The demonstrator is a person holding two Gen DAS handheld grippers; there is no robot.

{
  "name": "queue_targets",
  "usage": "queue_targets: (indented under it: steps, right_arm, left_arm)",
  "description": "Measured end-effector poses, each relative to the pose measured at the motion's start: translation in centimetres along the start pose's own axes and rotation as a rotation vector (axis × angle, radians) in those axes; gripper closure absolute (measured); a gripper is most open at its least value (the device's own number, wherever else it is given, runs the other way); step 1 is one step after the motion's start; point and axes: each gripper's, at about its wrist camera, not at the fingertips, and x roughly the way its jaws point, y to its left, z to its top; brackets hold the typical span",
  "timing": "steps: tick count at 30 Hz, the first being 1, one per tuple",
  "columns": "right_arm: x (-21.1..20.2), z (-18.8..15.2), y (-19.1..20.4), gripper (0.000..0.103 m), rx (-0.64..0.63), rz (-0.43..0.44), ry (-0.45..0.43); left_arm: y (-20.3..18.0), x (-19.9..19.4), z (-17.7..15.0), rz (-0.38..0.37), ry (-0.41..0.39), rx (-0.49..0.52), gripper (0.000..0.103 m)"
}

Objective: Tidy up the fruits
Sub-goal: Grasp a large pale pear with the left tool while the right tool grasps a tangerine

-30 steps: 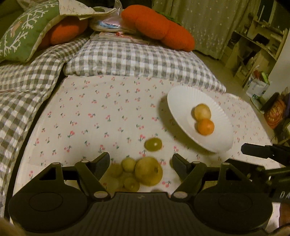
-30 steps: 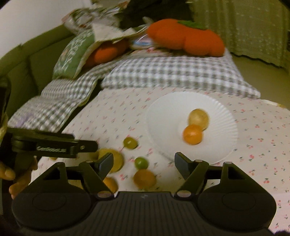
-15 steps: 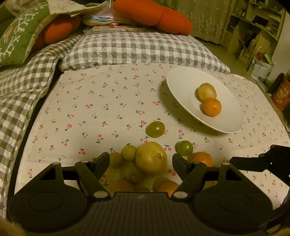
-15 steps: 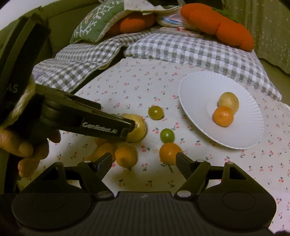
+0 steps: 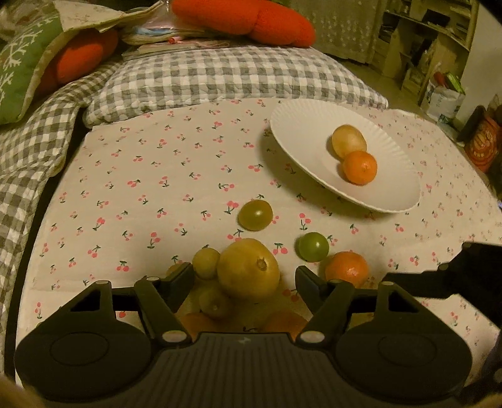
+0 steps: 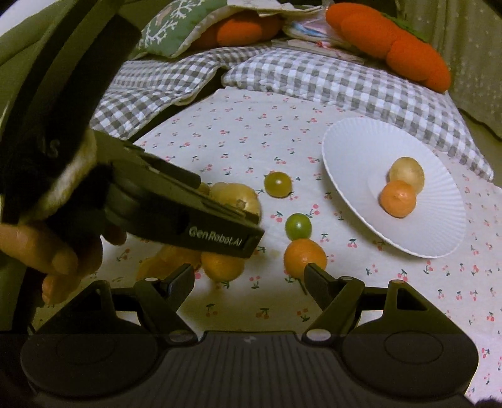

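A white paper plate [image 5: 301, 125] [image 6: 439, 226] holds a yellow fruit [image 5: 349, 141] and a mandarin [image 5: 359, 167]. On the cherry-print cloth lie a large yellow fruit [image 5: 248, 272] [image 6: 238, 196], two green fruits [image 5: 255, 215] [image 5: 313, 246], a mandarin [image 5: 346, 269] [image 6: 305, 255] and several small fruits. My left gripper [image 5: 244, 276] is open around the large yellow fruit, its fingers not touching it. My right gripper [image 6: 249, 276] is open and empty, just short of the loose mandarin. The left gripper's body [image 6: 188, 219] hides part of the pile.
Checked grey cushions [image 5: 219, 75] border the cloth at the back and left. Orange plush pillows [image 5: 251, 18] and a green pillow [image 5: 18, 62] lie behind. Shelves and bags [image 5: 439, 78] stand at the far right.
Both grippers have pulled back and risen, so more fruit shows. The left gripper now frames the large yellow fruit more closely. Jaws stay open.
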Motion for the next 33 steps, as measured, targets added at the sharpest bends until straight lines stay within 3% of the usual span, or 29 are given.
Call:
queue_targets:
  steps: [5, 11, 21, 25, 29, 33]
  right_arm:
    - [0.4, -0.1, 0.1, 0.030, -0.006, 0.001, 0.004]
    - [1.0, -0.3, 0.2, 0.038, -0.009, 0.021, 0.012]
    - [2.3, -0.5, 1.1, 0.048, -0.043, 0.039, 0.000]
    - [2.9, -0.6, 1.5, 0.057, -0.050, 0.038, -0.005]
    - [3.5, -0.5, 1.7, 0.073, -0.056, 0.044, -0.012]
    - [3.4, -0.5, 1.8, 0.074, -0.061, 0.040, -0.016]
  left_arm:
    - [-0.6, 1.0, -0.1, 0.004, 0.022, 0.033, 0.047]
    - [-0.7, 1.7, -0.1, 0.021, 0.034, 0.049, 0.063]
    - [-0.1, 1.6, 0.2, -0.001, 0.045, 0.002, 0.065]
    - [0.3, 1.4, 0.3, -0.011, 0.046, -0.023, 0.065]
    - [0.4, 1.2, 0.5, -0.022, 0.044, -0.040, 0.065]
    - [0.5, 0.9, 0.7, -0.030, 0.039, -0.052, 0.065]
